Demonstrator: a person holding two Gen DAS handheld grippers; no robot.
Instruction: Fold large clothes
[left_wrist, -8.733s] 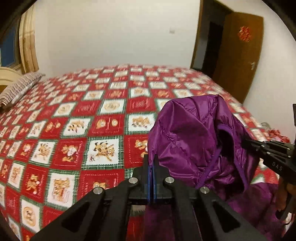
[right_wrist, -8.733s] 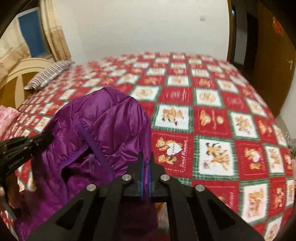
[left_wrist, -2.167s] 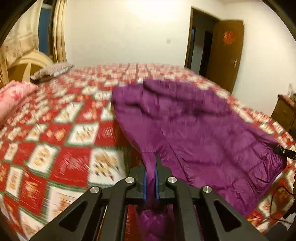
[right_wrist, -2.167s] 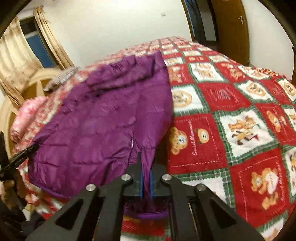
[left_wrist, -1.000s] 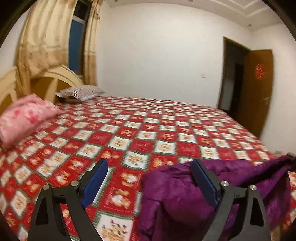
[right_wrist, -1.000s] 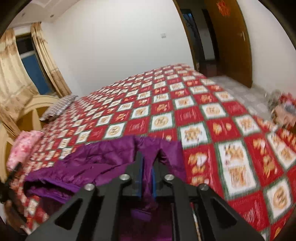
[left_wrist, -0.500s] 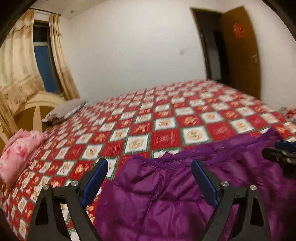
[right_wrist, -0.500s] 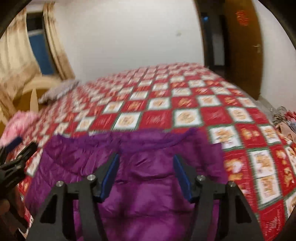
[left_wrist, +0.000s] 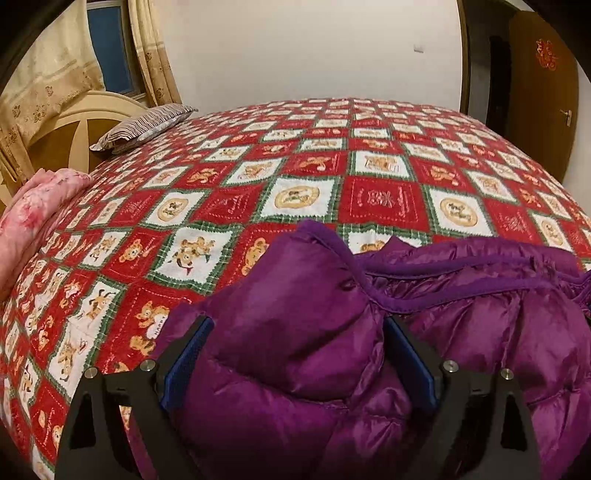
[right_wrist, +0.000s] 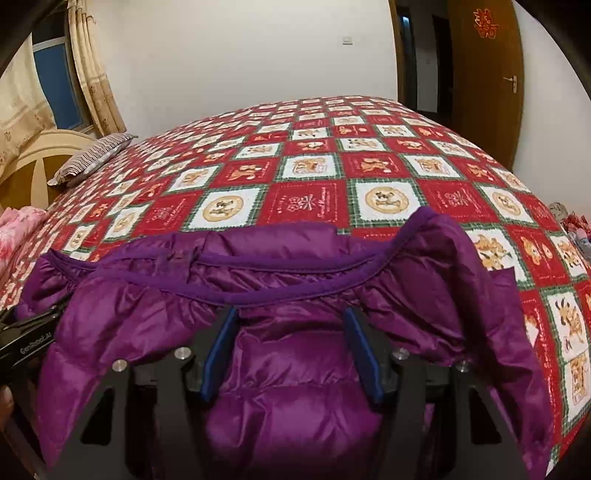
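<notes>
Now both grippers (left_wrist: 295, 354) (right_wrist: 290, 347) wide, jacket (right_wrist: 295, 387) released.

Bed (left_wrist: 380, 199), red patchwork cover; purple jacket (left_wrist: 295, 332), striped pillow (left_wrist: 144, 125), pink pillow (left_wrist: 33, 206) on it

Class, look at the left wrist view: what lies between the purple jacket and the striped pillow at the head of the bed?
Only bare bedspread lies between the jacket and the pillow, in the left wrist view.

jacket (right_wrist: 295, 369) on bedspread (left_wrist: 380, 199) near edge, pillow (left_wrist: 144, 125) far left, door (right_wrist: 484, 81) probably behind right
</notes>
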